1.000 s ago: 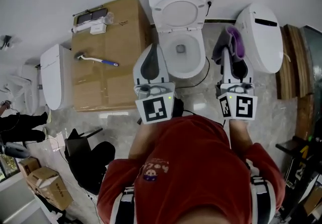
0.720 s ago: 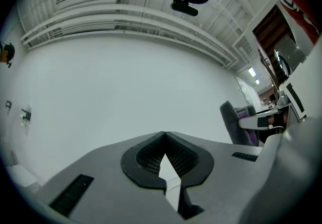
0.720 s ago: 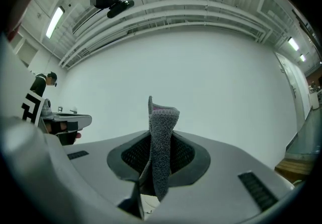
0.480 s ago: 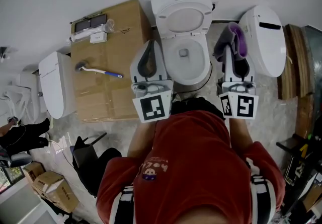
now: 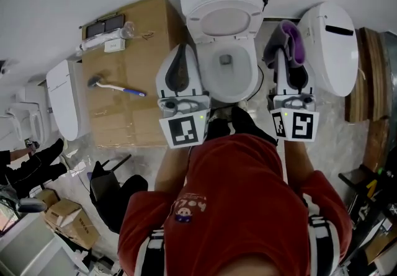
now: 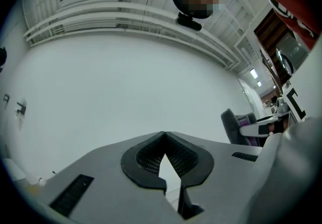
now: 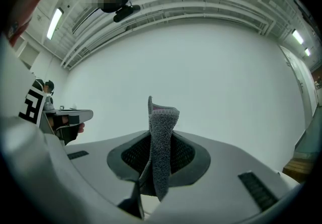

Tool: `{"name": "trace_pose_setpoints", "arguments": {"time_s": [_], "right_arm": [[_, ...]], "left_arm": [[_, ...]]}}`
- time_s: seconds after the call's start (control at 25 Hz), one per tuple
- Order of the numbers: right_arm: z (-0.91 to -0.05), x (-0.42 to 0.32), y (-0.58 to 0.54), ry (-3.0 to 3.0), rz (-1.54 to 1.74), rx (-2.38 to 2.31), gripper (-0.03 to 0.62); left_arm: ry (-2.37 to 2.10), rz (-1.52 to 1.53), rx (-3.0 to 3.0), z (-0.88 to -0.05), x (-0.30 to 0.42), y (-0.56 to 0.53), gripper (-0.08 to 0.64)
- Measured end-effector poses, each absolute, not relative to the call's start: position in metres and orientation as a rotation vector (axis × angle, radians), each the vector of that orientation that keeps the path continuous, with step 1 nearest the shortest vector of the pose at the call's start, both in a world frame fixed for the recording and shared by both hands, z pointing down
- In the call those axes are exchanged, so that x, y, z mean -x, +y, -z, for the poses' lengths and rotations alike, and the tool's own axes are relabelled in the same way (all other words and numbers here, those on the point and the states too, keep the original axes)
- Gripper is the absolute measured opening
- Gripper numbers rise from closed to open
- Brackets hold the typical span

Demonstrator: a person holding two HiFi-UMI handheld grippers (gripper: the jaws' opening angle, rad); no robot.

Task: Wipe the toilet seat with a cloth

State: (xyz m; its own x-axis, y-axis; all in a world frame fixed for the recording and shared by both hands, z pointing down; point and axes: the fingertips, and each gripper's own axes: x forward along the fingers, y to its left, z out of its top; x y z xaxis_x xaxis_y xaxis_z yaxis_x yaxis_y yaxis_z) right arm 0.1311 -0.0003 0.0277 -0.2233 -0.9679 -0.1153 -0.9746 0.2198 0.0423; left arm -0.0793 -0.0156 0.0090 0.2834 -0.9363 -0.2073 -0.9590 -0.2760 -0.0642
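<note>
At the left edge of the head view a white left toilet (image 5: pixel 62 98) stands just beside a cardboard box (image 5: pixel 133 120). A brush (image 5: pixel 115 87) lies on the box top.

Left claw (image 5: pixel 183 51): held level in front of the person (image 5: pixel 236 206), overlapping the left side of the middle toilet (image 5: pixel 245 85). In the left gripper view its tips are pressed together (image 6: pixel 164 137) with nothing between them; only bare white wall lies beyond.

Middle toilet: lid (image 5: pixel 224 20) raised against the wall, seat (image 5: pixel 253 70) down on the bowl.

Right claw (image 5: pixel 284 57): held level, between the middle toilet and the right toilet (image 5: pixel 335 45). It is pinching the cloth (image 5: pixel 290 42), grey with a purple side, which bunches over the tips. In the right gripper view the cloth (image 7: pixel 160 137) stands upright between the pads and rises above them. The cloth sits right of the bowl, clear of the seat.
</note>
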Motion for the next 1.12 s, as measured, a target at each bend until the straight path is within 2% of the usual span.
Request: {"name": "trace_pose_setpoints", "arguments": {"time_s": [0.28,0.84,1.12], "right_arm": [[-0.102,-0.145,-0.037,2.465,-0.141,1.89,0.063],[-0.433,-0.138,-0.081,2.549,0.262,2.012,0.063],[-0.544,-0.135,-0.067,2.572,0.419,2.076,0.063]], "left_arm": [[1.753,-0.139,2.401,-0.081,0.058,-0.047,0.011],[1.859,0.035,2.42,-0.381,0.056,-0.081,0.011],[1.946,0.12,2.431,-0.488,0.062,-0.075,0.011]]}}
